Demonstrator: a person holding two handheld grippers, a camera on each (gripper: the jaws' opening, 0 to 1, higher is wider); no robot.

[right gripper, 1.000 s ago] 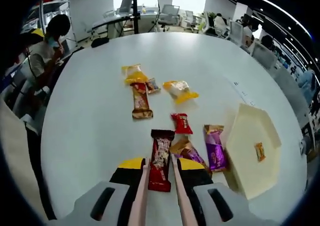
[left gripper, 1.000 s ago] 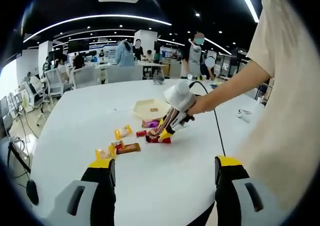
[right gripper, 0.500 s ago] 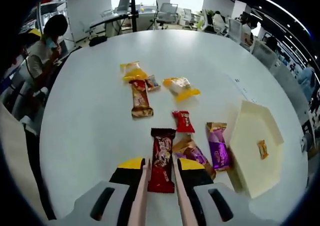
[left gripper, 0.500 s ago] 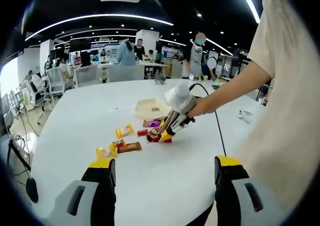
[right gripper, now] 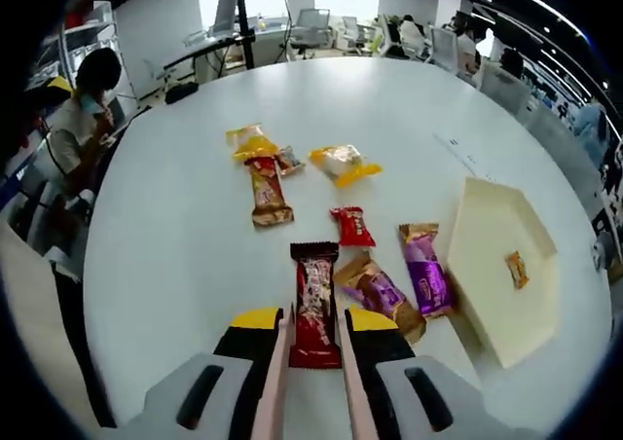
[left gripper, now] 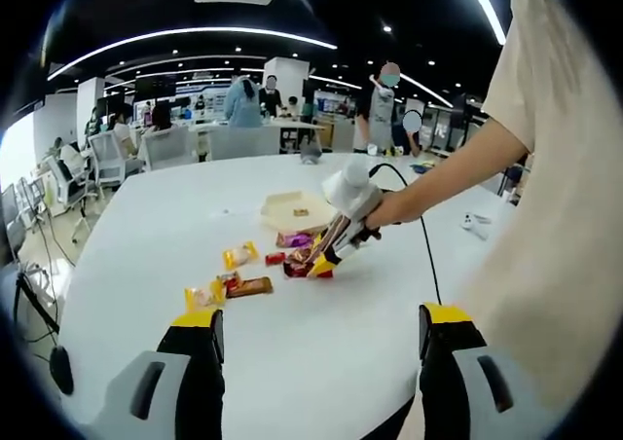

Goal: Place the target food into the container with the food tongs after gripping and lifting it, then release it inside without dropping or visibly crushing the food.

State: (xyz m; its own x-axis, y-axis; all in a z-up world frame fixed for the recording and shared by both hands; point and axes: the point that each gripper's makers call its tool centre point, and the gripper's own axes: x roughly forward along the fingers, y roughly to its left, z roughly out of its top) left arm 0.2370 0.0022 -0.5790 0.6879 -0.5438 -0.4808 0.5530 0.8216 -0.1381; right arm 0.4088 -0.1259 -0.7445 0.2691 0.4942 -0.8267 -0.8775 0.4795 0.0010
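Note:
My right gripper (right gripper: 313, 335) is shut on a pair of pale food tongs (right gripper: 278, 362). The tong arms run forward along both sides of a dark red snack bar (right gripper: 313, 299), and I cannot tell whether the bar rests on the white table (right gripper: 175, 265) or is just off it. The cream hexagonal container (right gripper: 487, 265) lies to the right and holds one small orange packet (right gripper: 516, 270). In the left gripper view, the right gripper (left gripper: 347, 199) reaches down with the tongs (left gripper: 329, 243) onto the red bar (left gripper: 304, 268), beside the container (left gripper: 288, 206). My left gripper (left gripper: 321, 315) is open and empty.
Other packets lie near the bar: a purple one (right gripper: 423, 282), a brown-purple one (right gripper: 375, 292), a small red one (right gripper: 352, 226), a brown bar (right gripper: 267, 192) and yellow ones (right gripper: 248, 140). A person's arm (left gripper: 458, 167) holds the right gripper. People sit and stand at desks behind.
The right gripper view has shifted slightly, so the packets and container sit a bit lower and nearer. The red bar stays between the tongs. The left gripper has not moved.

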